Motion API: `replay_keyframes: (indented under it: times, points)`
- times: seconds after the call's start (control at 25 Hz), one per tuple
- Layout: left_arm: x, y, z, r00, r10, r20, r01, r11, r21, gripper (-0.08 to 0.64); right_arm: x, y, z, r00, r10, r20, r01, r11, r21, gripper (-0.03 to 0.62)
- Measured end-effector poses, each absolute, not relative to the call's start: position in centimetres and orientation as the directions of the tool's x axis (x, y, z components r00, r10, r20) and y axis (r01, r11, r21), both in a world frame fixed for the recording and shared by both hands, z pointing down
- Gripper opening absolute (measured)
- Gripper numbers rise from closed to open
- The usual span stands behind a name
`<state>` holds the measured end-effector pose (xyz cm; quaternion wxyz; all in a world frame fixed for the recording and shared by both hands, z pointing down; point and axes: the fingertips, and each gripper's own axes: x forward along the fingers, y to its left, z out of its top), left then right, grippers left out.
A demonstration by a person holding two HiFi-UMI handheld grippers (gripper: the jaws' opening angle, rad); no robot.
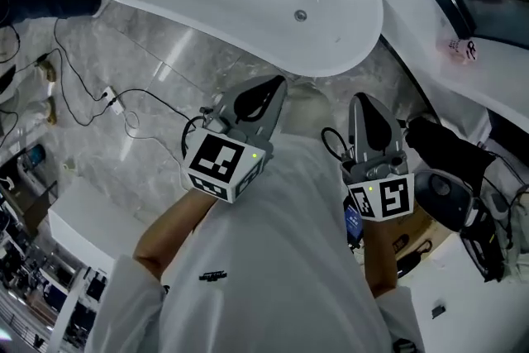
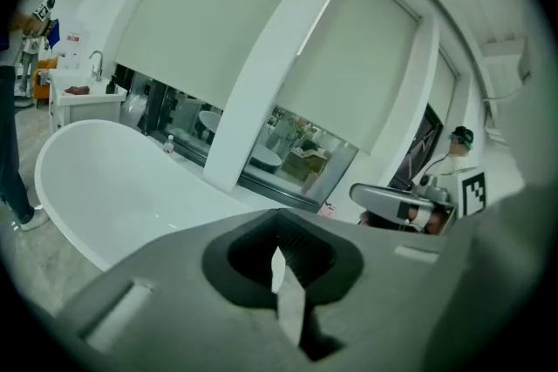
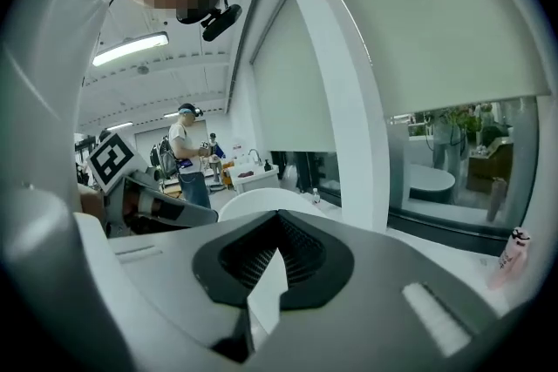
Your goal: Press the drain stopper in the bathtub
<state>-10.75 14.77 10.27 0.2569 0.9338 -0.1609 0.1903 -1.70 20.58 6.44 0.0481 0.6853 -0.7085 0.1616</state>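
Observation:
The white freestanding bathtub (image 1: 364,37) lies across the top of the head view, and its small round chrome drain stopper (image 1: 300,15) sits on the tub floor near the right end. Both grippers are held close to the person's chest, short of the tub. The left gripper (image 1: 275,83) points toward the tub rim with its jaws together and nothing in them. The right gripper (image 1: 362,100) is beside it, also shut and empty. The tub (image 2: 105,187) shows past the left gripper (image 2: 279,255). Only a curved tub end (image 3: 261,200) shows above the right gripper (image 3: 277,255).
Black cables and a white power strip (image 1: 111,101) lie on the marble floor left of the tub. Another person's shoe and trouser leg (image 1: 50,0) are at upper left. Dark gear (image 1: 450,157) sits on the right. A pink-printed bottle (image 1: 461,48) lies on the white ledge.

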Motion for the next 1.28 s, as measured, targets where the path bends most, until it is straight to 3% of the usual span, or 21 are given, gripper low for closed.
replay_keyframes:
  times: [0.2,0.4,0.8,1.28]
  points:
    - [-2.6,13.4,11.3,0.812,-0.3,0.501,-0.525,-0.75,0.402,-0.002,6.8,17.8,9.2,-0.196,-0.919,0.341,-0.965,0.12,-0.234,-0.006]
    - [0.6,9.9,14.4,0.749,-0.408,0.522,-0.638,-0.658,0.401,-0.002,10.3,13.1,13.3,-0.314,-0.867,0.388,-0.946,0.249,-0.209,-0.006]
    - [2.1,5.7,24.5,0.662,-0.464,0.588,-0.745,-0.494,0.449,-0.002,11.0,6.0,24.1,-0.474,-0.718,0.509,-0.88,0.398,-0.258,-0.006]
    - [3.0,2.0,37.2,0.645,-0.456,0.613,-0.763,-0.421,0.49,-0.002,9.7,1.4,37.4,-0.471,-0.663,0.582,-0.881,0.384,-0.276,-0.006]
